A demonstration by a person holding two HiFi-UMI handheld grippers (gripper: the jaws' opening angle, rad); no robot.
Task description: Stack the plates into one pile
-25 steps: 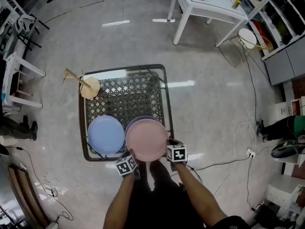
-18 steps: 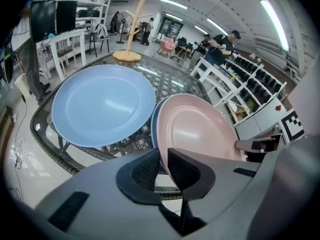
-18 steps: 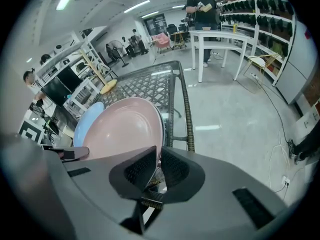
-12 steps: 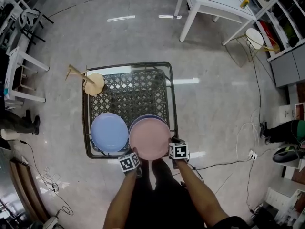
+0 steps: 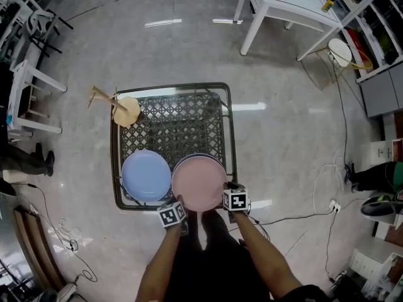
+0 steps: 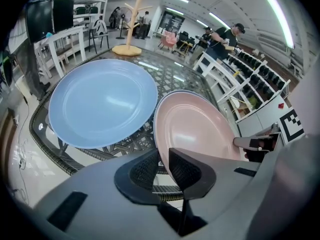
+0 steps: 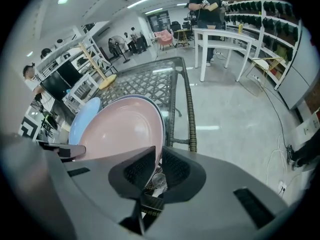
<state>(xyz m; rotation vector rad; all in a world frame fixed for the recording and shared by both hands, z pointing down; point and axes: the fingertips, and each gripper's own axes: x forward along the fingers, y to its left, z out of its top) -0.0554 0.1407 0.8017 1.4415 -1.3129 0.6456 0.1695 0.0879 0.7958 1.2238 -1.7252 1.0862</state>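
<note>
Pink plate [image 5: 199, 182] sits on another plate [image 7: 163, 115] at the lattice table's [image 5: 176, 121] 5 o'clock, with the blue plate [image 5: 146, 176] at 7. The left gripper's [image 6: 164, 169] jaws have just been opening and loosely straddle the pink rim. The right gripper [image 7: 159, 166] pinches that rim at 4 o'clock.
</note>
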